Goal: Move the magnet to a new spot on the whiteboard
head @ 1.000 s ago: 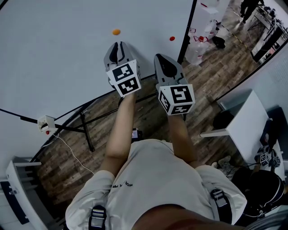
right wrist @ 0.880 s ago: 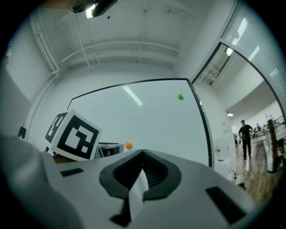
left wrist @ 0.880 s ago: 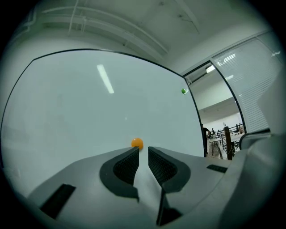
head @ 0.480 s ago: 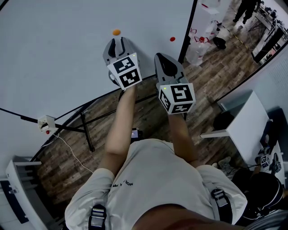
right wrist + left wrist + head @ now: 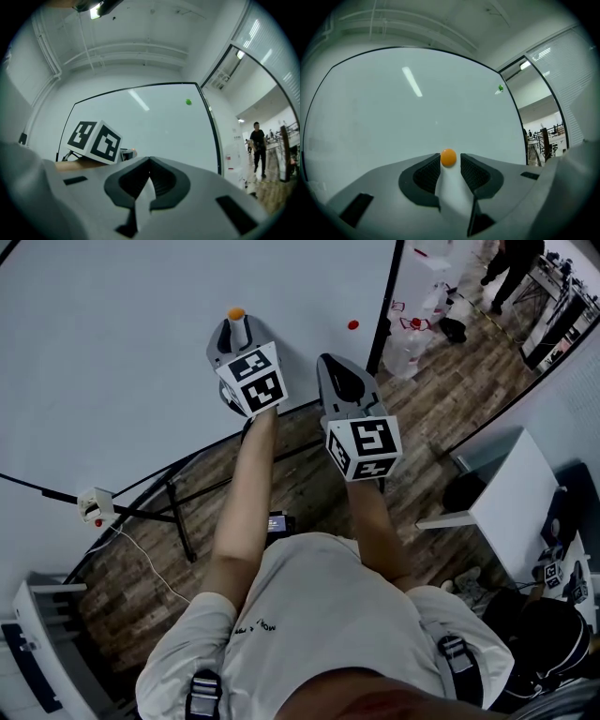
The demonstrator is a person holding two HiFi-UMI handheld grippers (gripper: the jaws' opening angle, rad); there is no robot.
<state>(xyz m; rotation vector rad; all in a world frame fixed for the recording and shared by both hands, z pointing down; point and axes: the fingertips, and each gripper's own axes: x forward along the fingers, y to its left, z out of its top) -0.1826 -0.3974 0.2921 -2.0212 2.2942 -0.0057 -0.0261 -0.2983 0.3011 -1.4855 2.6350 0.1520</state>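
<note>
Big and white, the whiteboard (image 5: 112,352) fills most of what we see, with a thin black edge all round it. Under it is a brown wooden floor (image 5: 309,484). Black legs of the board's stand reach across this floor. Off to our right stands a white desk (image 5: 511,488). Far away past the board's right edge, a person in dark clothes (image 5: 257,147) is on the floor.

We hold two gray tools out in front of us, side by side, and both point at the board. Our left gripper (image 5: 238,324) is right up at the board. Its jaws are apart and have just been opening. Our right gripper (image 5: 149,161) is a bit lower and to the right, away from the board. Its jaws are together at the tips and there is nothing between them. Each tool has a white cube with black squares on it.

Now the small things. The orange magnet (image 5: 448,157) is round and sits on the whiteboard, right between the tips of the left jaws. We see a thin gap beside it, so the jaws are not squeezing it. A red magnet (image 5: 353,324) sits on the board further right, near the black edge. A tiny green magnet (image 5: 500,87) sits high up near that same edge.
</note>
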